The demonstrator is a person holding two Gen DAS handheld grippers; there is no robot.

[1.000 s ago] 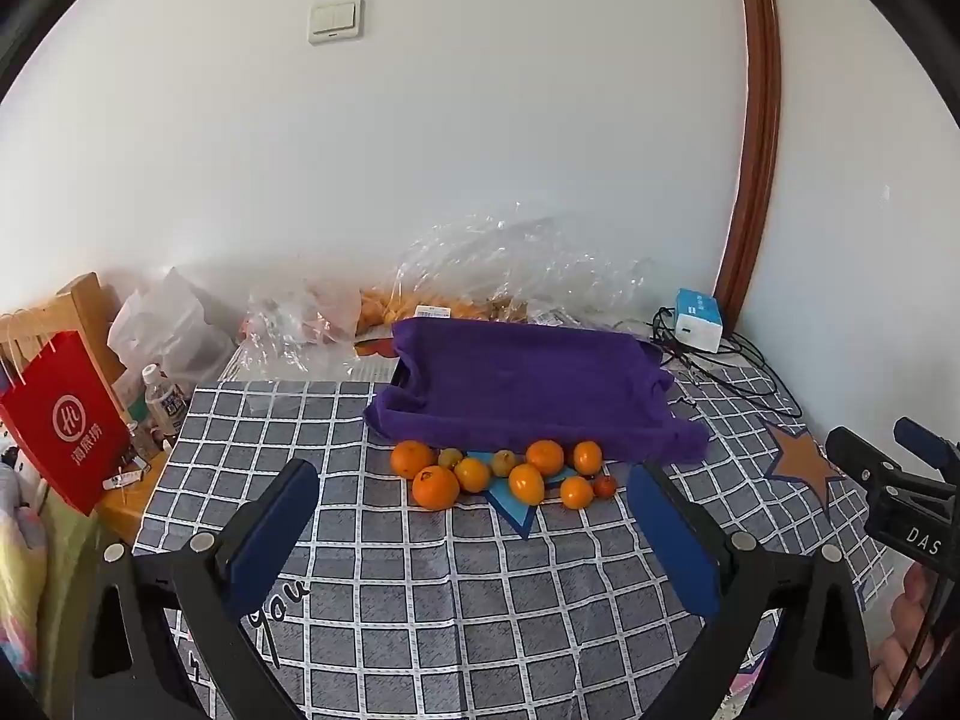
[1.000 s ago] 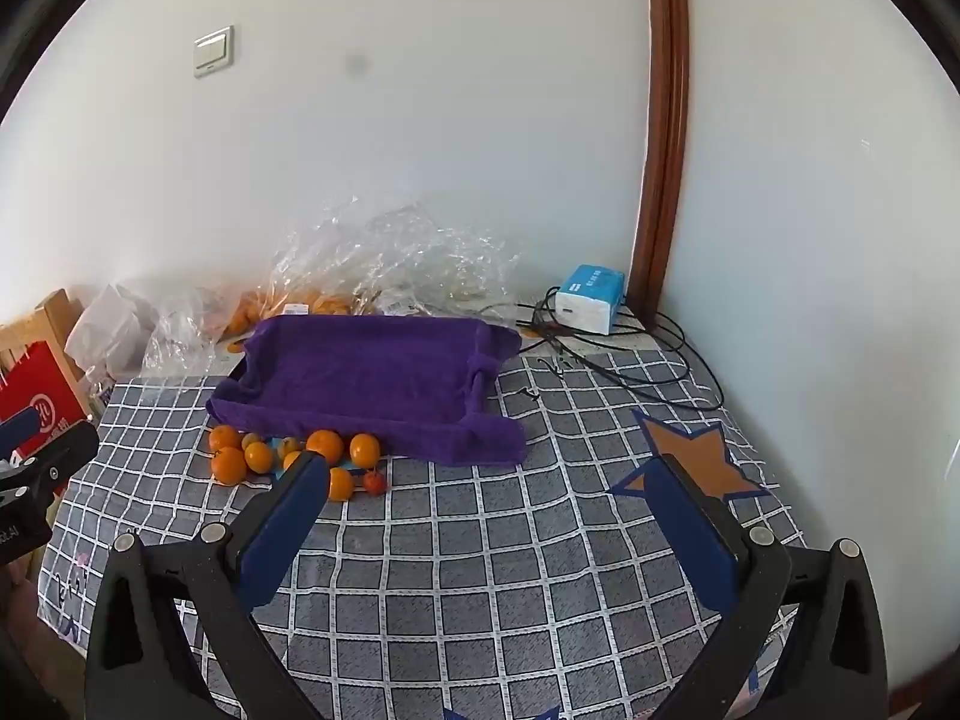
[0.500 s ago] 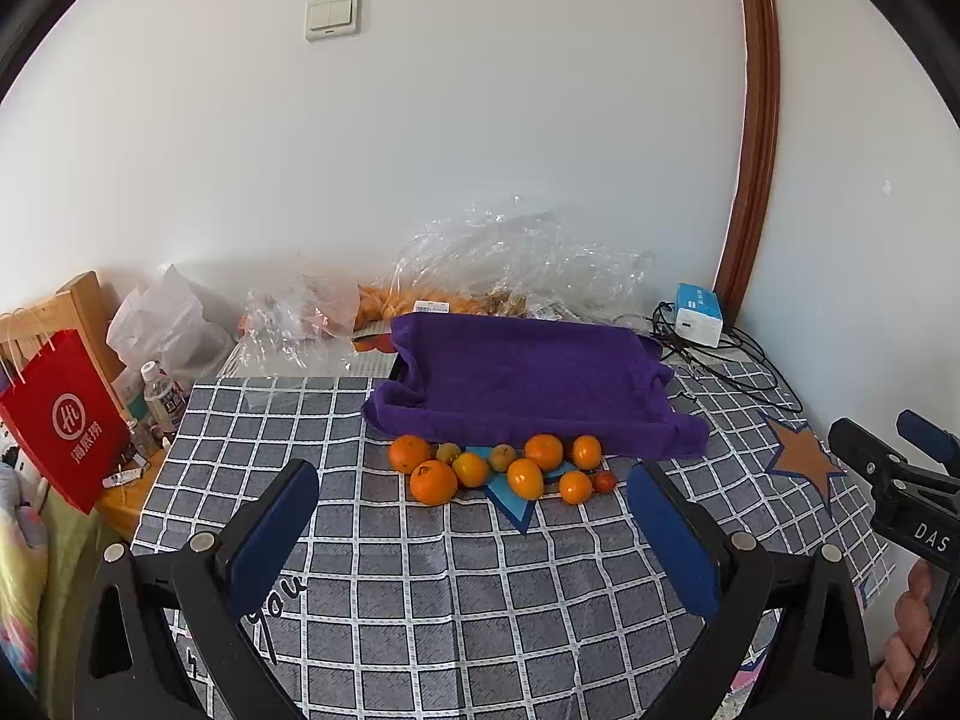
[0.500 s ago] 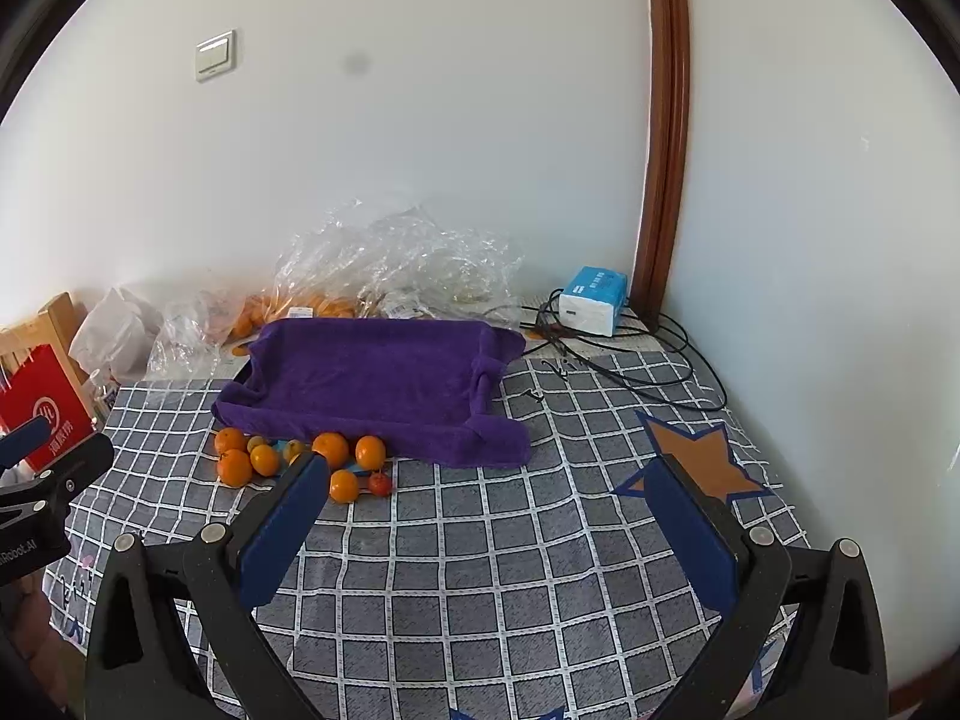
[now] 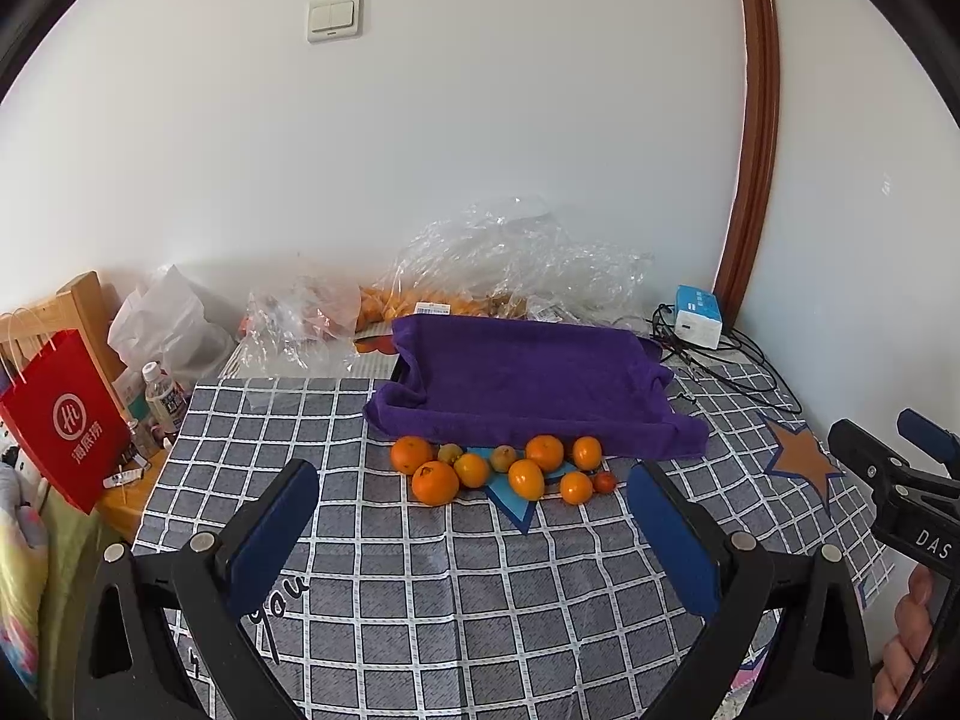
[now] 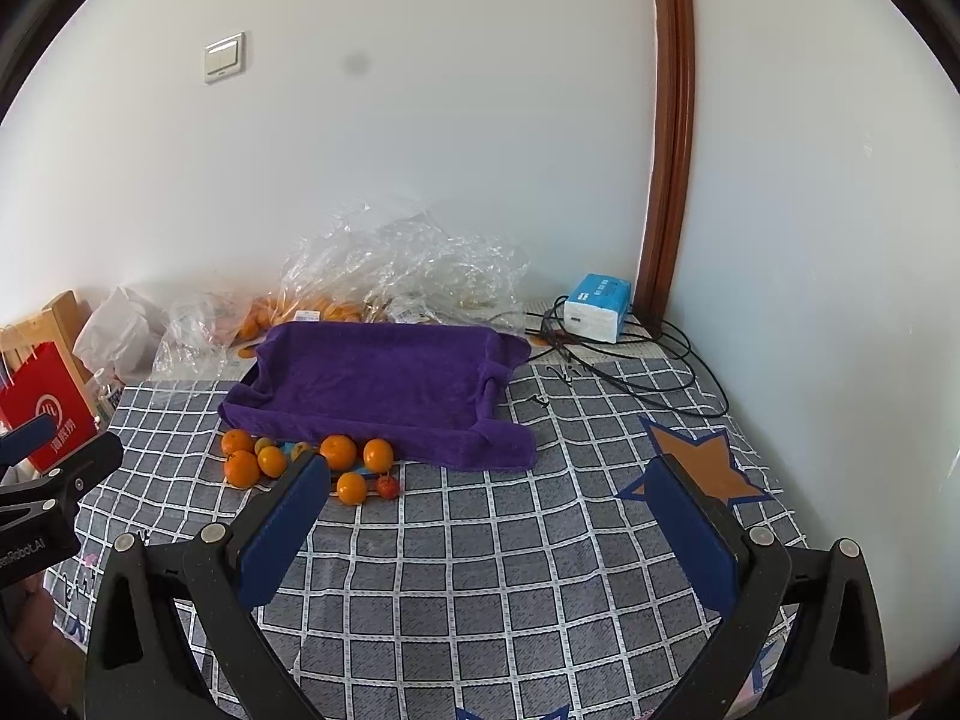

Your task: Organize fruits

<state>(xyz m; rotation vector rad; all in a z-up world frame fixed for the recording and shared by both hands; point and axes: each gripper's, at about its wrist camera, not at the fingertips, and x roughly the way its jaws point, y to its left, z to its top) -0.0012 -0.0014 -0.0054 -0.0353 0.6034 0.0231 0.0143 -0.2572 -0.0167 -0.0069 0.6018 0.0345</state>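
Several oranges (image 5: 434, 482) (image 6: 242, 468), a few small greenish fruits (image 5: 503, 458) and one small red fruit (image 5: 605, 482) (image 6: 387, 486) lie in a cluster on the checked tablecloth (image 5: 480, 600), just in front of a tray draped with a purple towel (image 5: 528, 384) (image 6: 372, 384). My left gripper (image 5: 474, 516) stands open above the cloth, short of the fruit, holding nothing. My right gripper (image 6: 492, 510) is open too, to the right of the fruit and empty. Each gripper shows at the edge of the other's view.
Crumpled clear plastic bags (image 5: 510, 264) with more oranges lie behind the tray against the wall. A blue-white box (image 5: 698, 315) with black cables (image 6: 630, 360) sits at the back right corner. A red paper bag (image 5: 60, 420), bottles and a wooden chair stand left of the table.
Both views have shifted slightly; the fruit and tray sit a little lower in frame. Both grippers stay open and nothing was picked up.
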